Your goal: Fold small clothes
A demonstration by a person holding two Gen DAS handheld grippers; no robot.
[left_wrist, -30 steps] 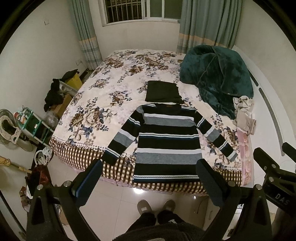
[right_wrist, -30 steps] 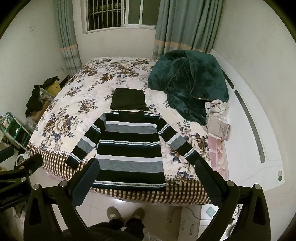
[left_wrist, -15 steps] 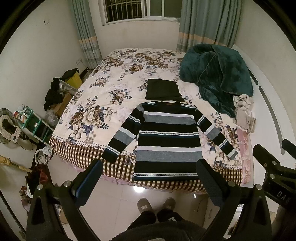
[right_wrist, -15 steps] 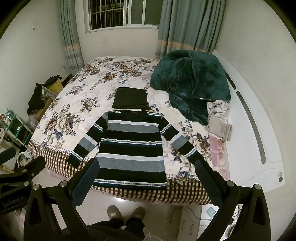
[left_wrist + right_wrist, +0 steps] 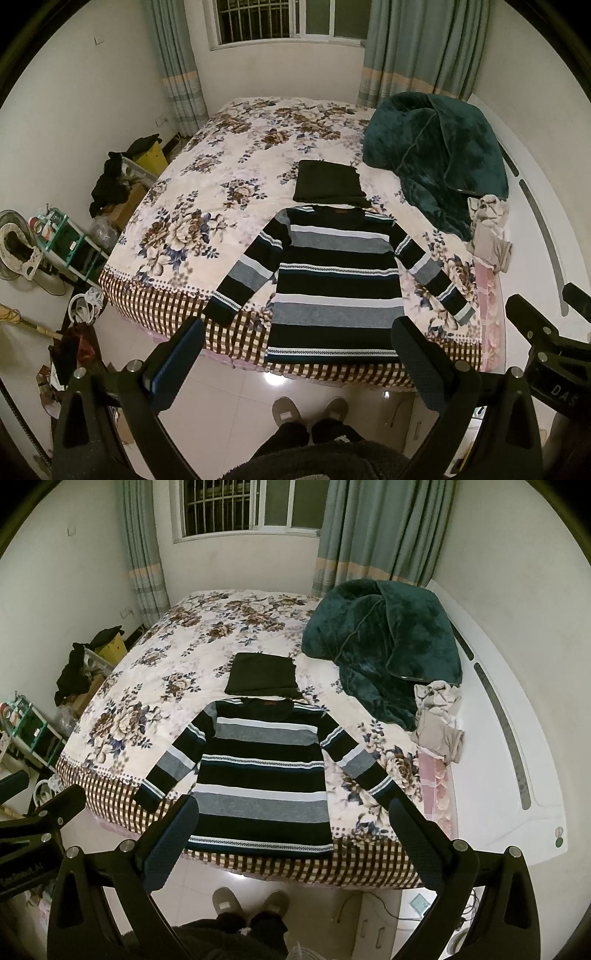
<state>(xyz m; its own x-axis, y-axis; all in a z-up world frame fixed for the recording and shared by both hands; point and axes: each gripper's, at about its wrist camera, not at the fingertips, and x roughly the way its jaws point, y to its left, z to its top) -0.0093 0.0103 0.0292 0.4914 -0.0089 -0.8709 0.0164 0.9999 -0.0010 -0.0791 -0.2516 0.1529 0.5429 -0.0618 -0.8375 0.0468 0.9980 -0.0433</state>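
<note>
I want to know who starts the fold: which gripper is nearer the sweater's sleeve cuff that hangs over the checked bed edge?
Left. The left gripper hangs just below that cuff, over the floor. The right gripper sits past the striped sweater's hem, farther across.

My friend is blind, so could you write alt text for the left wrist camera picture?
A striped sweater lies flat, sleeves spread, at the foot of a floral bed, a folded dark garment just beyond its collar. The left gripper frames the view, jaws open and empty, above the person's slippers.
</note>
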